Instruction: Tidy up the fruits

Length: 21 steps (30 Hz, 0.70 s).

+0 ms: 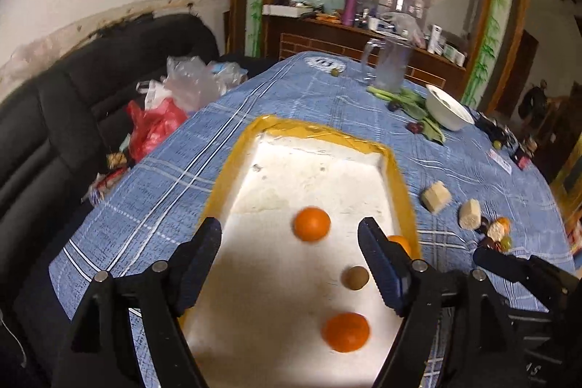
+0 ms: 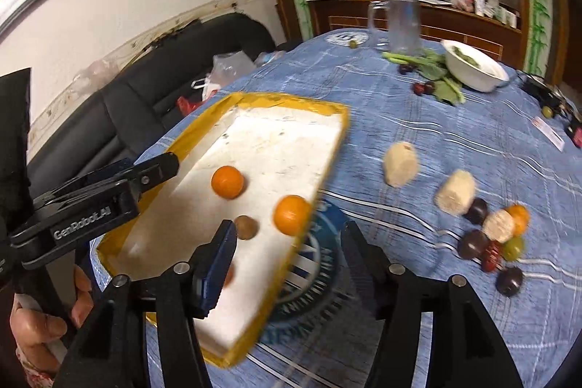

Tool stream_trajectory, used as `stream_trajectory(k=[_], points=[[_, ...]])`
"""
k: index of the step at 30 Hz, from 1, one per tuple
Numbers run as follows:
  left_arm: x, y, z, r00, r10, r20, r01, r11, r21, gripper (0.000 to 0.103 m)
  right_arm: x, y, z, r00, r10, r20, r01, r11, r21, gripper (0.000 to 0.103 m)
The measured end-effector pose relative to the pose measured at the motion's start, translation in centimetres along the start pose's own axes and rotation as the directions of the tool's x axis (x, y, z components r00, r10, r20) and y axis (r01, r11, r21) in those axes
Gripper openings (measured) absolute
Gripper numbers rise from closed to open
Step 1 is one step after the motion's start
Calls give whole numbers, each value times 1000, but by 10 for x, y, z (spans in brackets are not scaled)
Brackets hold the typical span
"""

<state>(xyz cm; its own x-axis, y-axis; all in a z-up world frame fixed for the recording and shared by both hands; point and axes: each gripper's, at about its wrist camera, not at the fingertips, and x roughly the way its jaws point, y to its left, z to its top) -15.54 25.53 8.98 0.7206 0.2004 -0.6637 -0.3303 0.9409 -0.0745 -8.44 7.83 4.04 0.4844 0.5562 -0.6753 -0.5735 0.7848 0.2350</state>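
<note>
While both tilt downward, left hand-held gripper and right hand-held gripper gape empty over the tray.

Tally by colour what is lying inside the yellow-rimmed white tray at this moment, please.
Inside the tray:
orange fruits: 3 (one partly hidden behind a gripper finger)
brown fruit: 1
Total: 4
</note>
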Motion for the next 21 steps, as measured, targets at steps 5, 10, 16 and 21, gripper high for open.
stream_trajectory(k=[5, 10, 16, 21], points=[[-11, -27, -2, 1000, 3, 22, -4, 997, 71, 83, -17, -26, -11, 1000, -22, 14, 21, 998, 57, 67], [-14, -48, -4, 1000, -3, 16, 1, 994, 113, 83, -32, -55, -20, 998, -44, 33, 40, 993, 110, 70], [-9, -62, -6, 1000, -26, -17, 28, 990, 136, 83, -49, -91, -29, 995, -89, 48, 81, 986, 148, 70], [2, -70, -5, 999, -30, -42, 36, 991, 131, 83, -68, -145, -37, 983, -178, 44, 163, 960, 229, 69]])
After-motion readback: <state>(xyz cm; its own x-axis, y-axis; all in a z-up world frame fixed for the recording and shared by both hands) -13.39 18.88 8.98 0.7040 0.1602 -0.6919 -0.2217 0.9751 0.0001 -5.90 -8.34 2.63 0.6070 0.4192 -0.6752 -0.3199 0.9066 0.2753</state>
